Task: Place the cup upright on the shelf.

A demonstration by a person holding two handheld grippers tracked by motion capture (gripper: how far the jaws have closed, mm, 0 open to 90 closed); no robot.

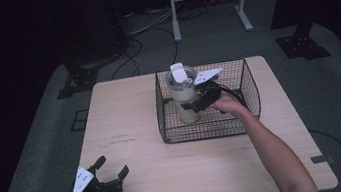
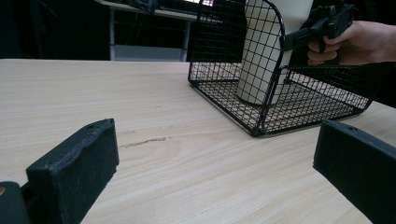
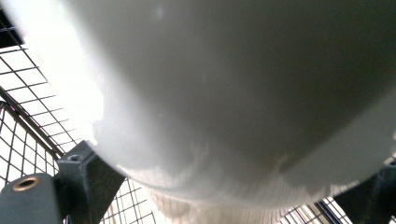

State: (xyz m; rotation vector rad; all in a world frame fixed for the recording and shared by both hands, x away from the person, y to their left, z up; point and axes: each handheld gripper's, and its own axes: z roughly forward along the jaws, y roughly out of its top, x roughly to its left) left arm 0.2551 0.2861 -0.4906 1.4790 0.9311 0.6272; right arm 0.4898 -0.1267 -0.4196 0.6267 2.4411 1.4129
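Over at the left, the left gripper (image 1: 113,167) sits low at the near edge of the table (image 1: 125,112), jaws spread wide, nothing between them. From its own view the two black jaws frame bare wood, with the basket (image 2: 261,100) off ahead and to the right.

Moving across to mid-table: the black wire basket (image 1: 247,82) stands toward the far side, and the tumbler (image 1: 182,97) is upright inside it, near its left wall, white lid flap raised on top.

Now the right side: the right hand (image 1: 227,103) reaches over the basket's near rim, and the right gripper (image 1: 196,103) is up against the tumbler's side. In the right gripper view the pale tumbler (image 3: 243,93) bulges right between the jaws, each jaw against its wall, so the gripper is pinching it. From the left gripper view the tumbler's base (image 2: 254,95) rests on the basket floor.
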